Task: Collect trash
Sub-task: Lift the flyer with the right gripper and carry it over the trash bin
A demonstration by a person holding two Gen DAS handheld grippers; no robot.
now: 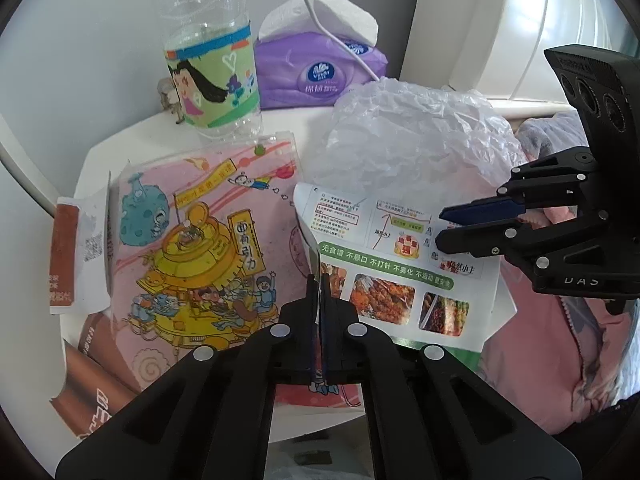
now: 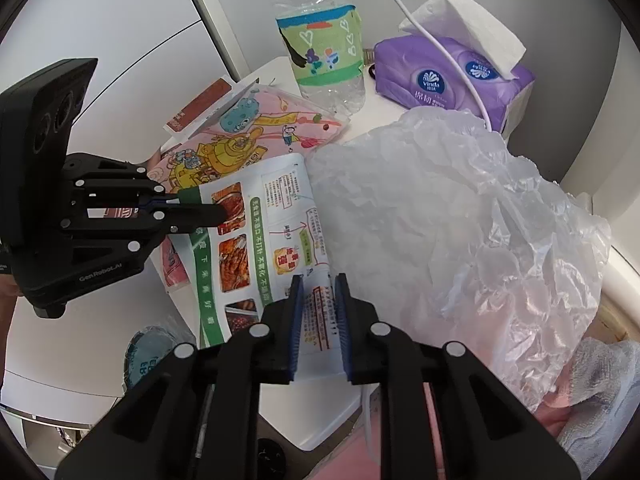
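A printed flyer [image 1: 384, 264] with a green band and food photos lies on the small white table [image 1: 296, 124], partly over a pink cartoon sheet [image 1: 192, 248]. My left gripper [image 1: 319, 284] is shut on the flyer's edge; in the right wrist view it [image 2: 208, 210] pinches the flyer [image 2: 272, 240] at its green border. My right gripper [image 2: 318, 300] is open, its jaws a finger-width apart, just above the flyer's near end. In the left wrist view it [image 1: 442, 224] hovers at the flyer's right side. A crumpled clear plastic bag [image 2: 460, 224] lies to the right.
An empty plastic bottle [image 1: 212, 68] with a drawn label stands at the back. A purple tissue pack [image 1: 320, 68] with a white cable over it sits beside it. Brown and white paper wrappers [image 1: 68, 252] lie at the left. Pink fabric [image 1: 560, 340] lies at the right.
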